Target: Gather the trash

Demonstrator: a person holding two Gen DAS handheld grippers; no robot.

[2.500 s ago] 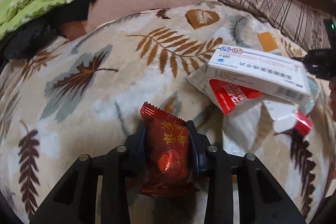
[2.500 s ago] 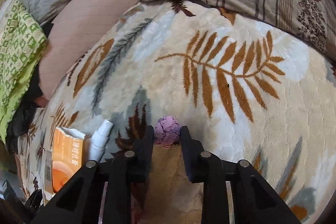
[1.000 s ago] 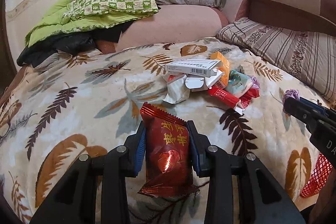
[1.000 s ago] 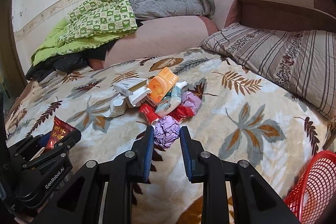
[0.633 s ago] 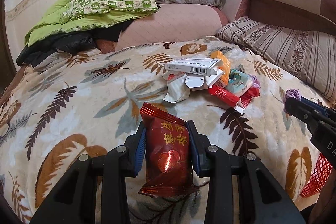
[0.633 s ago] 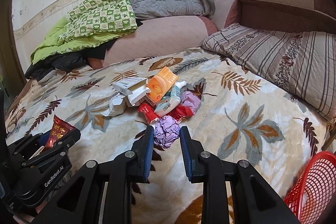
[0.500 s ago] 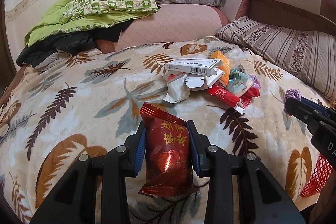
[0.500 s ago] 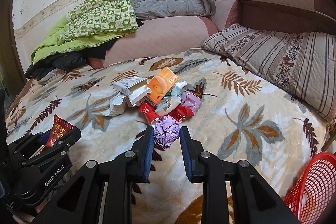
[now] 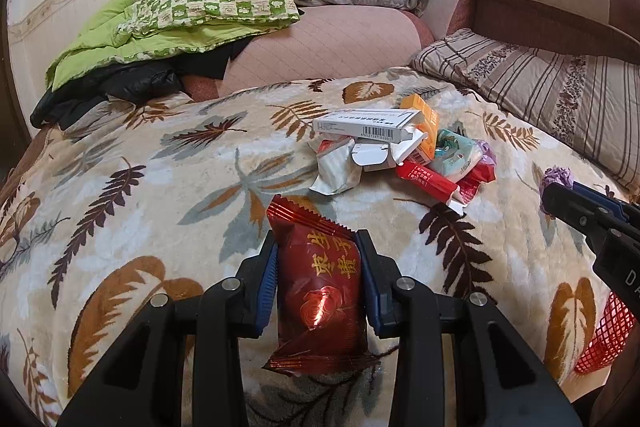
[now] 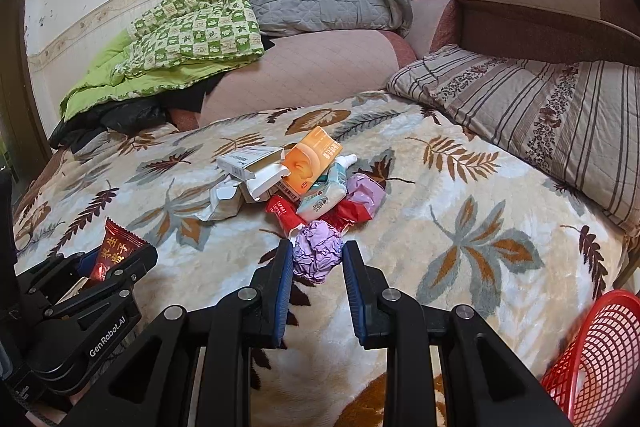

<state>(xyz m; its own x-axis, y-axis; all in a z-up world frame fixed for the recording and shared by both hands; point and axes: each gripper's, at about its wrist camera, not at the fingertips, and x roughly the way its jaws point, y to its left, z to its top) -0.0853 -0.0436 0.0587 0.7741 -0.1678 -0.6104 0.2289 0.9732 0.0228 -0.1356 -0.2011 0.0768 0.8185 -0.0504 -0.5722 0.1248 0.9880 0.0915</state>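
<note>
— What do we have?
— Our left gripper (image 9: 318, 267) squeezes the red snack wrapper (image 9: 320, 283). Our right gripper (image 10: 316, 263) squeezes the purple paper ball (image 10: 317, 255).
— Where next?
— We think both go in the red basket (image 10: 596, 355) at four o'clock. More trash (image 10: 296, 179) waits on the bed (image 10: 460, 227) at twelve o'clock.

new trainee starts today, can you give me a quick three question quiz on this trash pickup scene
1. True or false: the left gripper is empty.
2. What does the right gripper hold? A) orange box B) crumpled purple paper C) white spray bottle
3. Fill in: the red mesh basket sits at the lower ____ of the right wrist view.

Key
1. False: it is shut on a red snack packet.
2. B: crumpled purple paper.
3. Right, off the blanket's edge.
</note>
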